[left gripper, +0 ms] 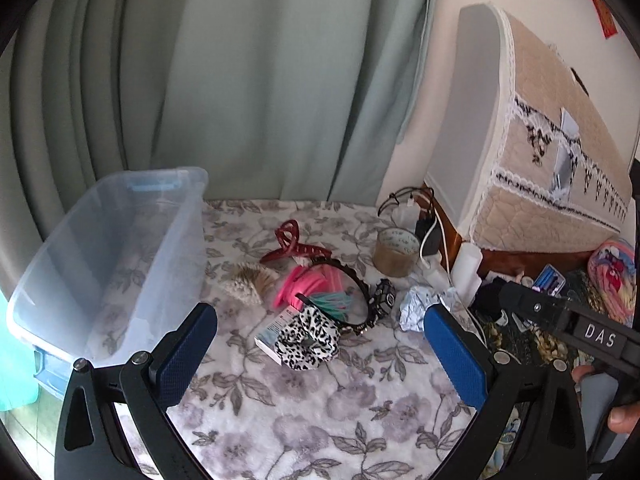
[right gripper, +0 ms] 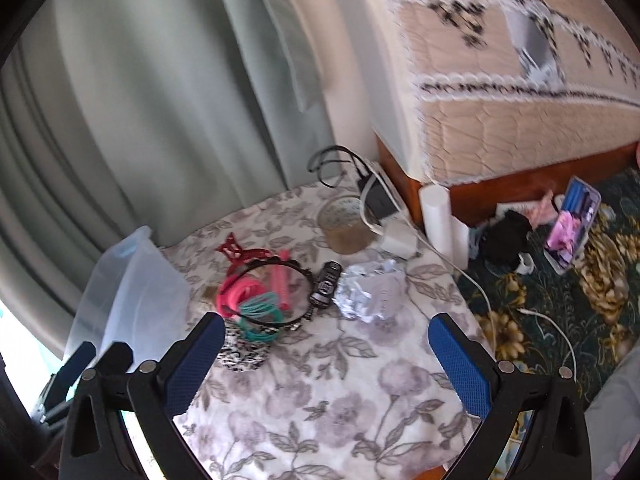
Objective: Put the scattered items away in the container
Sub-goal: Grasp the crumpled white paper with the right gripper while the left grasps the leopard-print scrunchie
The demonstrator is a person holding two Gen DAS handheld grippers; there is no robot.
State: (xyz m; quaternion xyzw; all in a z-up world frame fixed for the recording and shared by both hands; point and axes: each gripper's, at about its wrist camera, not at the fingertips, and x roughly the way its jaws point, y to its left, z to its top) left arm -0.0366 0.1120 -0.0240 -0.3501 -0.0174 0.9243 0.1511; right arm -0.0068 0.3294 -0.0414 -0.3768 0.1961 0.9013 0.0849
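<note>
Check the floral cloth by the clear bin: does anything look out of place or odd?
Yes. A crumpled foil wad lies among the hair items, looking like rubbish rather than an accessory. The items sit in a heap: the black headband overlaps the pink hair ties. The clear bin holds nothing yet.

green curtain (left gripper: 240,80) behind; mattress (left gripper: 560,168) right; phone, possibly, (right gripper: 570,224) propped.

left gripper (left gripper: 320,344): black frame, blue textured pads, silver screws | right gripper (right gripper: 326,354): same build, white "DAS" lettering
</note>
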